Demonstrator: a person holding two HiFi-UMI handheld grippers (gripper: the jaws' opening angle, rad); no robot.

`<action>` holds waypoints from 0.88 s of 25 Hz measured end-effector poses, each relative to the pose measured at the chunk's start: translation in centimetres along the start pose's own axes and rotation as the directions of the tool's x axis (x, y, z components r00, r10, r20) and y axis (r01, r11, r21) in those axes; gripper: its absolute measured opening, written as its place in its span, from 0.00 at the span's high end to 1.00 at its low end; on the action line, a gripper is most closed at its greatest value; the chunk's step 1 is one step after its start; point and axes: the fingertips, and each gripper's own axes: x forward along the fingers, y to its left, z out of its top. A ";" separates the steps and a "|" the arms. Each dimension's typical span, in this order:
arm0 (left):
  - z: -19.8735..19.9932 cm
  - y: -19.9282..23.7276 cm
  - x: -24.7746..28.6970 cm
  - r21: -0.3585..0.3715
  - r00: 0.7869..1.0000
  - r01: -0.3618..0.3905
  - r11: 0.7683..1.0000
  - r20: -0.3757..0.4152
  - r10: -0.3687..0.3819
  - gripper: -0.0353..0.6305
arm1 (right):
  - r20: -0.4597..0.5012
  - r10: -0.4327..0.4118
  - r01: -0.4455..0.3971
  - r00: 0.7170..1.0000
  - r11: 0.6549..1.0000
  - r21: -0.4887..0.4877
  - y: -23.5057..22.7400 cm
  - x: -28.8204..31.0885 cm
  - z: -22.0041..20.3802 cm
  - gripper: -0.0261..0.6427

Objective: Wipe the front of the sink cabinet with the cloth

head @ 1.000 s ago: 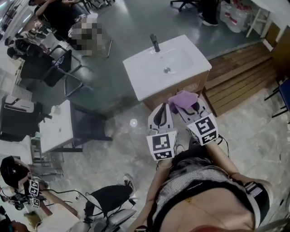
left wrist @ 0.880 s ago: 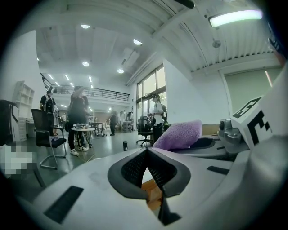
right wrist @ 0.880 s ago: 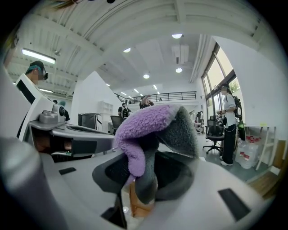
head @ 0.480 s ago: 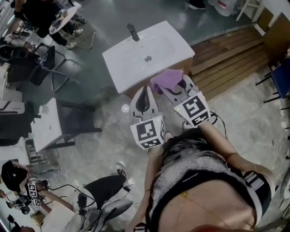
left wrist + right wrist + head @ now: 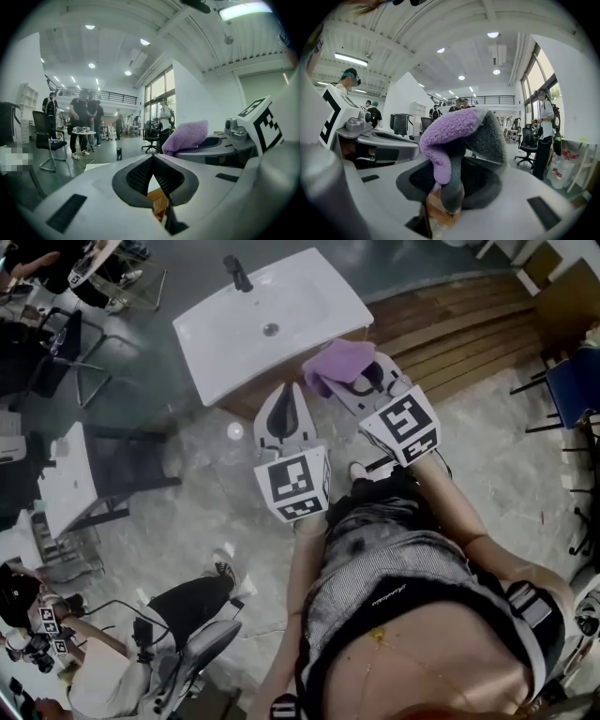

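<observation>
Your right tool (image 5: 364,382) is clamped on the purple cloth (image 5: 336,362), centre top of the head view, at the near edge of the sink (image 5: 211,352). Left tool (image 5: 284,395) has its jaws pressed together on nothing. Versus a second ago, the sink sits further up-left and both tools are nearer the cabinet (image 5: 246,407). I can't tell if the cloth touches it; wiping looks about to start.

No writing can be read.
The left gripper (image 5: 285,392) cube (image 5: 292,486) and the right gripper (image 5: 449,187) cube (image 5: 405,430) carry only black-and-white square patterns. The small white print (image 5: 389,593) on the person's top (image 5: 441,563), at five o'clock in the head view, is too small to read.
</observation>
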 end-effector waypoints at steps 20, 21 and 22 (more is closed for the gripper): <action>-1.4 -3.9 0.7 0.011 0.995 -0.088 0.996 -0.047 0.088 0.95 | -0.016 0.110 -0.109 0.994 0.994 0.020 -0.6 -2.3 -3.0 0.69; -1.3 -3.8 0.4 0.018 0.994 -0.096 0.995 -0.042 0.097 0.95 | -0.012 0.111 -0.111 0.994 0.994 0.021 -0.5 -2.3 -2.9 0.69; -1.2 -3.8 0.1 0.026 0.994 -0.101 0.995 -0.040 0.102 0.95 | -0.009 0.112 -0.112 0.994 0.993 0.023 -0.4 -2.3 -2.9 0.69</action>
